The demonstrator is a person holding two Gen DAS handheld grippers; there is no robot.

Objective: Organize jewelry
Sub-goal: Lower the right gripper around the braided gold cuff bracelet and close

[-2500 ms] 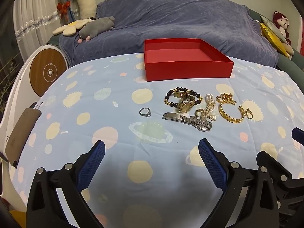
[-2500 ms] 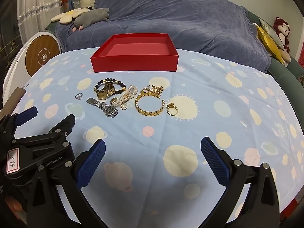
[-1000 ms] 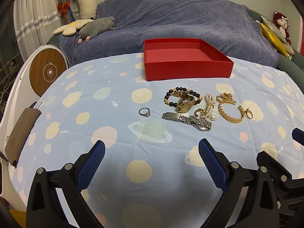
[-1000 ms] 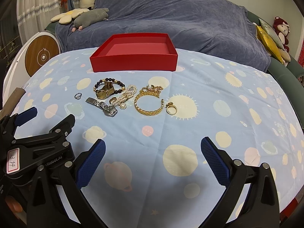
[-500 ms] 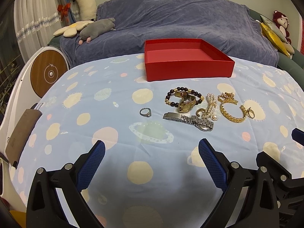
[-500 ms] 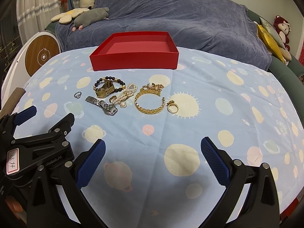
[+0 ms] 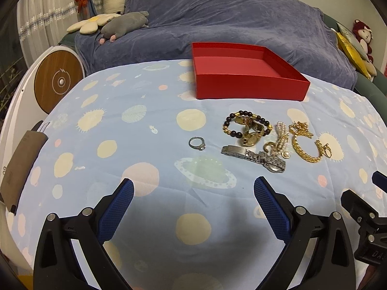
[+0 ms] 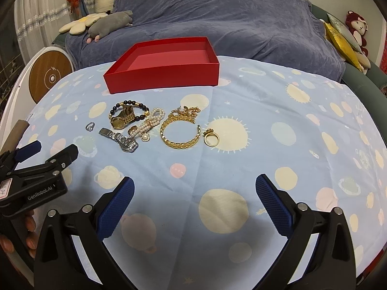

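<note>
Left tongs (image 7: 193, 192) and right tongs (image 8: 194, 191) both gape wide, empty, above the desk (image 8: 266, 125). Jewelry cluster (image 8: 154, 125) lies at 11 o'clock of the right tongs, 1 o'clock of the left; red box (image 8: 164, 72) beyond.

The jewelry cluster (image 8: 154, 125) is laid on the tablecloth (image 8: 266, 145), before the box (image 8: 164, 77).

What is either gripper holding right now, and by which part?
Nothing. The left gripper and right gripper are both open and empty above the tablecloth.
</note>
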